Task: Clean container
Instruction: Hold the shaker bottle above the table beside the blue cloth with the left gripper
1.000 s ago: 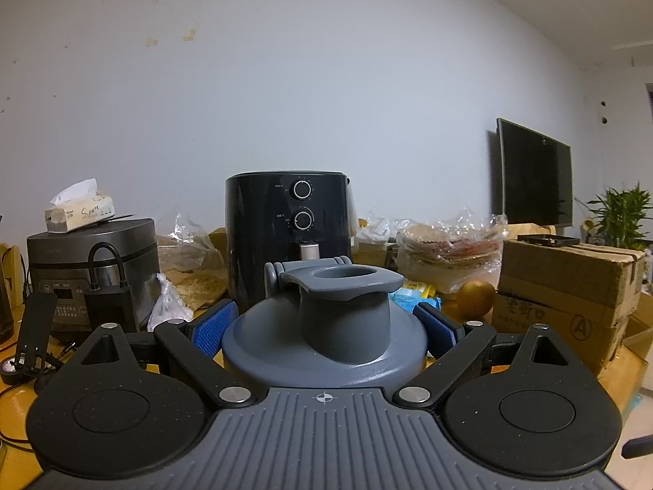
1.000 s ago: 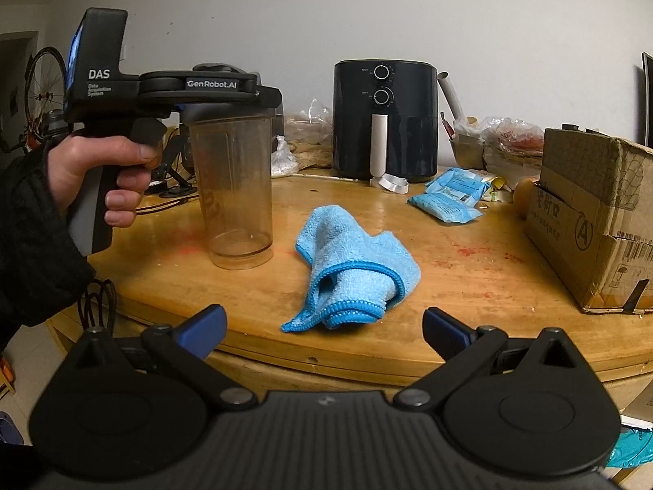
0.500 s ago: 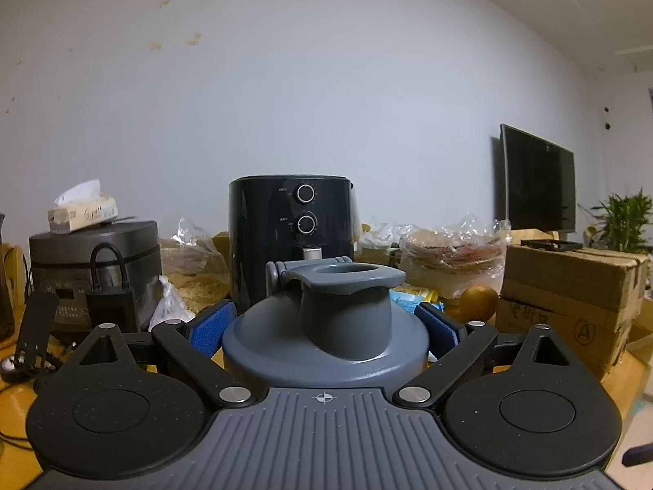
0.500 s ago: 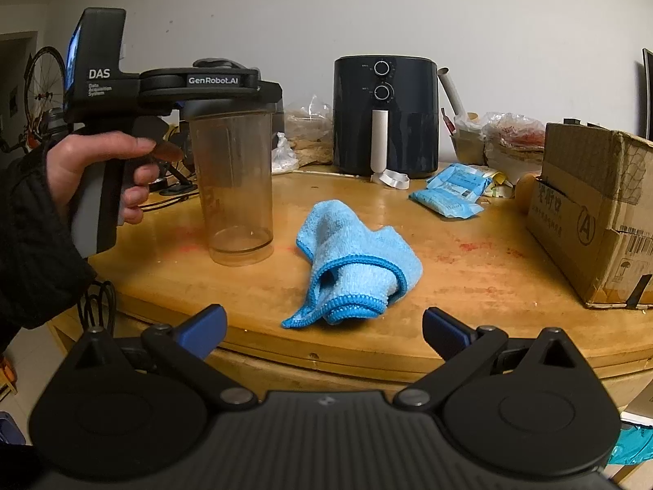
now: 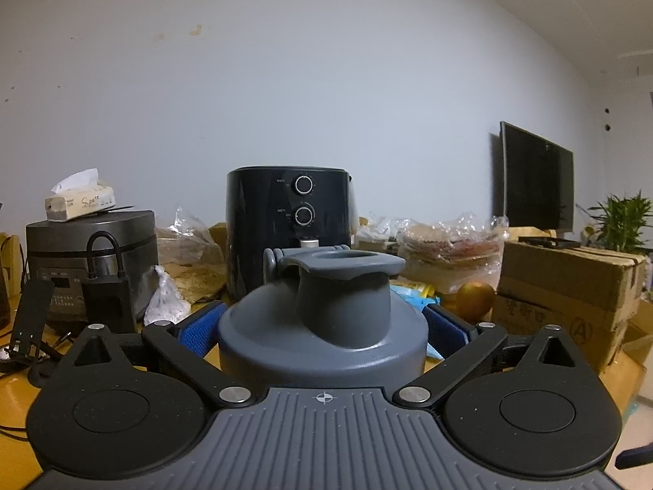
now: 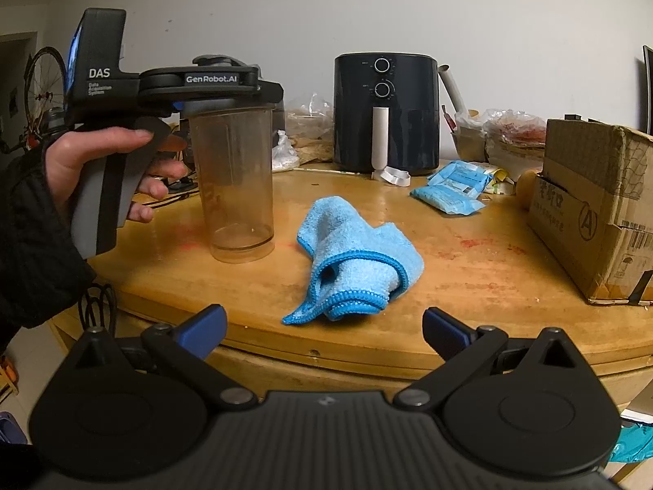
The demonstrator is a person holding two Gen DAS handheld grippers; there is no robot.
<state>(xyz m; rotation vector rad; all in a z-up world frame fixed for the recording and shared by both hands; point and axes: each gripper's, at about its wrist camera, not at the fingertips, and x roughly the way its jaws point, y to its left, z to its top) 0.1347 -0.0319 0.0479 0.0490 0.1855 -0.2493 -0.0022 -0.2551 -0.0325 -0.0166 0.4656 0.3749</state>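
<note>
left gripper (image 5: 322,322) clamped on the grey lid (image 5: 322,339) of the container (image 6: 236,188); blue pads (image 5: 202,322) press the lid on both sides, spout of the lid upright between them. in the right view the same gripper sits at the container's top, held by a hand (image 6: 102,163) in a dark sleeve, fingers partly spread off the handle. container is a clear, cloudy tumbler, upright, its base down at the table (image 6: 469,253), left of centre; cannot tell whether the base touches the wood. right gripper (image 6: 322,326) open, nothing between its fingers, low at the near table edge. container lies ahead and to the left of it, well apart. blue cloth (image 6: 359,261) crumpled on the table straight ahead of the right gripper, just beside the container on its right, not touching it. black air fryer (image 6: 385,114) at the back, blue packets (image 6: 453,188) to its right, cardboard box (image 6: 591,204) at the far right edge.
</note>
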